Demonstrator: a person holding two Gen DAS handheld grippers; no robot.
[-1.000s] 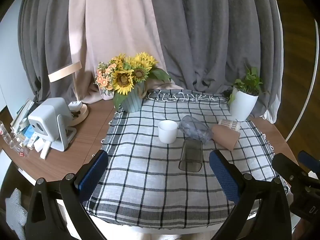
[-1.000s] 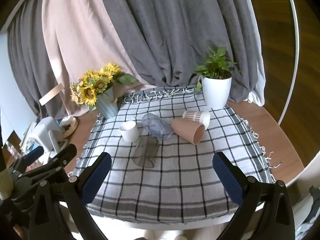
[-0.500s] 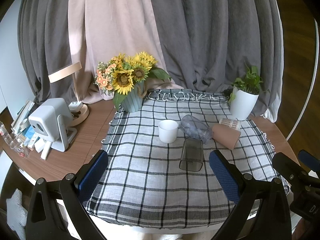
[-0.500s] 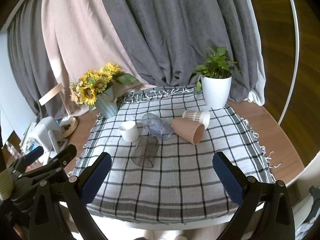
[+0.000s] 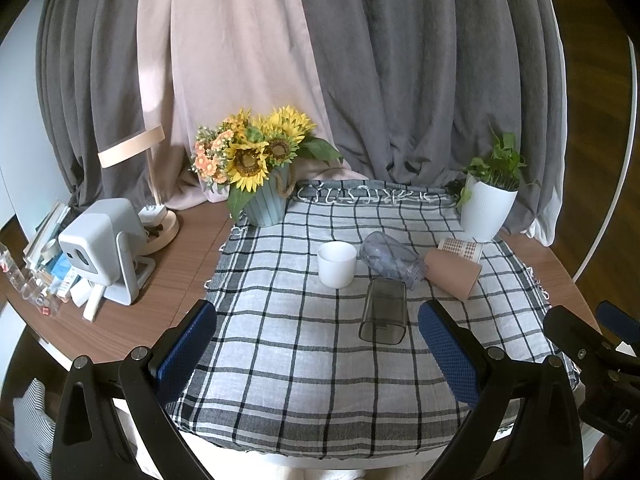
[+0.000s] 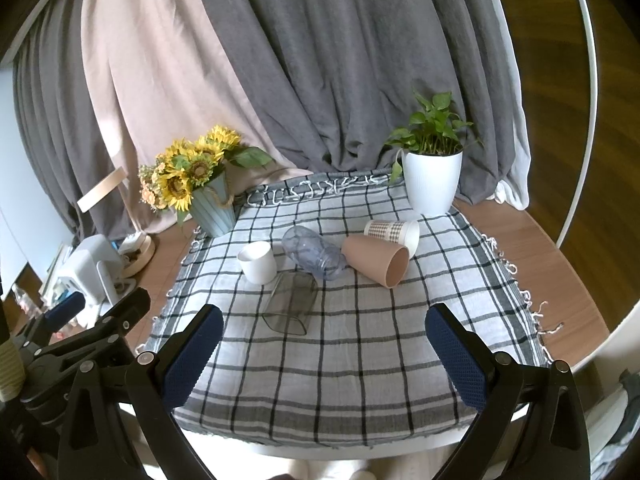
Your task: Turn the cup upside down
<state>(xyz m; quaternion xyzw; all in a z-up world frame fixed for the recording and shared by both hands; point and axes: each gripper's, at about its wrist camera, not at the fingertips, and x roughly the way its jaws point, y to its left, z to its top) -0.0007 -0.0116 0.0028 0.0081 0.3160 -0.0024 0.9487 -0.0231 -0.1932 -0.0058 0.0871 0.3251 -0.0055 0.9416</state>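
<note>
Not started, by my judgement. Left gripper (image 5: 318, 344) and right gripper (image 6: 324, 350): jaws wide apart, empty. Small white ceramic cup (image 5: 337, 263) stands upright, mouth up, ahead of both jaws, untouched.

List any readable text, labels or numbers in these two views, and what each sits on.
"DA": white letters on the black body of the right gripper's frame, cut off at the picture edge.
Red marks on the clear plastic item at the wooden table's left edge: too small to read.
Stacked books and boxes beside the white projector: blurred, unreadable.
Cups: no text visible.
</note>
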